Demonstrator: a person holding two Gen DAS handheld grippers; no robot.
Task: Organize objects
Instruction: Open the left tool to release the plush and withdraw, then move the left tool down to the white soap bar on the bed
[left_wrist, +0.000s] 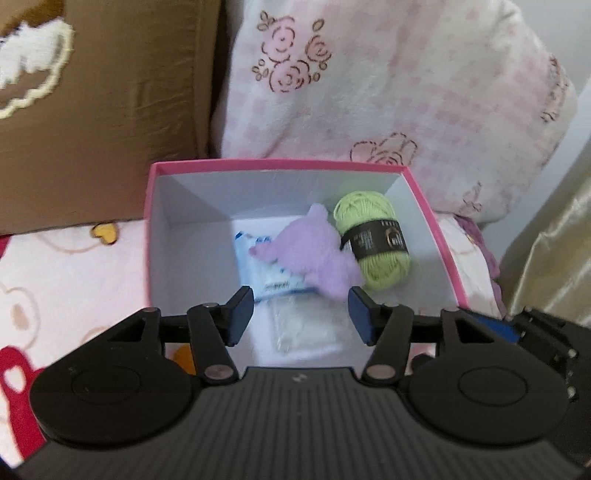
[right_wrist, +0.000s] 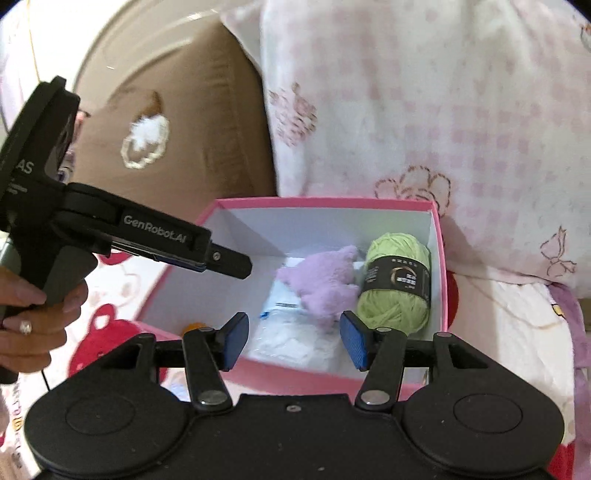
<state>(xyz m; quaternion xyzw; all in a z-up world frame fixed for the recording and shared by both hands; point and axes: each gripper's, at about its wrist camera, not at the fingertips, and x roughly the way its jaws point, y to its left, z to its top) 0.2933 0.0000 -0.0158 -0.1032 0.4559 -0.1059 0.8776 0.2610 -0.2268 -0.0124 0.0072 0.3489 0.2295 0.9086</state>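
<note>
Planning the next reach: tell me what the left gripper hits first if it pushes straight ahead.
Probably the purple plush toy in the pink box; left gripper is open and empty. Depth is unclear.

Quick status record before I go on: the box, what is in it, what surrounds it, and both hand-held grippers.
container: pink box, lid off, white inside
contents: green yarn ball at the right; purple plush toy beside it, lying partly on a white and blue packet; clear plastic bag at the near side
surface: pink patterned bedding
behind box: brown cushion, floral pillow
left hand-held gripper: open, nothing between its jaws
right hand-held gripper: open, nothing between its jaws
</note>
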